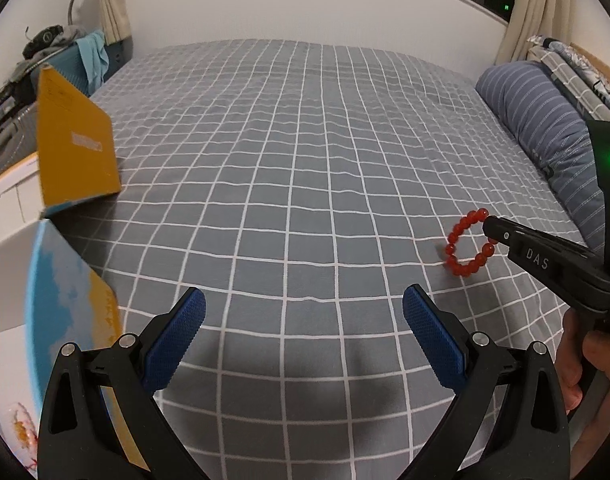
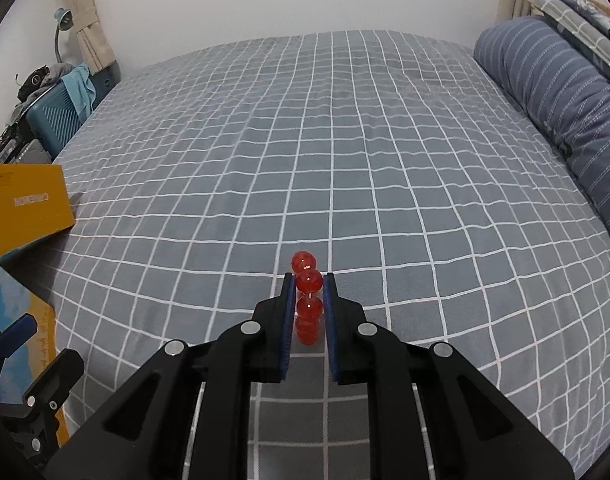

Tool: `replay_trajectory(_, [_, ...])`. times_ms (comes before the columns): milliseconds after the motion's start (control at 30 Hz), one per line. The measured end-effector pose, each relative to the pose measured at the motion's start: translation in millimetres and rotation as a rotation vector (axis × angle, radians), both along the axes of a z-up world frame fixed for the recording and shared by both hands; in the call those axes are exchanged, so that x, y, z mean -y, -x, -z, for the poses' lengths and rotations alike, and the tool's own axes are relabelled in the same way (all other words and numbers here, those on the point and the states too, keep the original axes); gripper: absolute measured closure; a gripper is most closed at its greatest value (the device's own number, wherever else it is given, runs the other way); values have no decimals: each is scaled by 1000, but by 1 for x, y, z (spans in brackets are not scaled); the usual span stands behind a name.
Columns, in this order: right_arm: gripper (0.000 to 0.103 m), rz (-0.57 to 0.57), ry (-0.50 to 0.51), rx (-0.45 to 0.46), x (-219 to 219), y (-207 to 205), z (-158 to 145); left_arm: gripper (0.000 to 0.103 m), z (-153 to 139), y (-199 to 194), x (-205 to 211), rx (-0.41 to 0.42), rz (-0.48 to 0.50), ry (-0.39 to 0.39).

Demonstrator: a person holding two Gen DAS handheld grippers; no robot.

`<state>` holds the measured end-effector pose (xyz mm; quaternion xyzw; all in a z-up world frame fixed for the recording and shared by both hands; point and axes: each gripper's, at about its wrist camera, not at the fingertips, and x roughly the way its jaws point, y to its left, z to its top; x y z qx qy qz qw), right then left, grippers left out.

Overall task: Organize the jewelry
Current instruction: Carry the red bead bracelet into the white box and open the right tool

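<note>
A red bead bracelet [image 1: 461,246] hangs from my right gripper [image 1: 490,228], lifted just above the grey checked bedspread [image 1: 289,168]. In the right wrist view the right gripper [image 2: 309,282] is shut on the bracelet [image 2: 308,280], with beads lined up between its blue pads. My left gripper [image 1: 303,304] is open and empty, low over the bed's near edge, left of the bracelet. An open yellow and blue box [image 1: 75,148] stands at the left edge of the bed; it also shows in the right wrist view [image 2: 27,204].
A blue striped pillow [image 1: 541,136] lies along the right side of the bed. A teal suitcase [image 2: 63,116] with clothes on it and a desk lamp stand past the bed's far left corner. A wall and curtains lie beyond.
</note>
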<state>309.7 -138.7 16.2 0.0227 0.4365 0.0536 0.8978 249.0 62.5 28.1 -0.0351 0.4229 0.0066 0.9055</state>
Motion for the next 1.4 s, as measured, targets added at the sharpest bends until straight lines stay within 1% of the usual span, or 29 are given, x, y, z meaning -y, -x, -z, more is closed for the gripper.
replay_trajectory(167, [90,-5,-2,18,-3,11,-15,6,-15,13,-4,19,-9,6])
replay_trajectory(300, [90,-16,0,31,-8,21,-27,6,-27,24,-9,31,-15,-4])
replay_trajectory(767, [90,-39,0,80,-34,61,-69,6,-64,59,-41,65,-70,3])
replay_trajectory(1100, [90,-104,-6,107,-76,96,-94,6,-85,95,-74,79,-120,-6])
replay_trajectory(1400, [90,-189,-16,127,-123,125,-112,6,-94,128,-111,81,-161,-16])
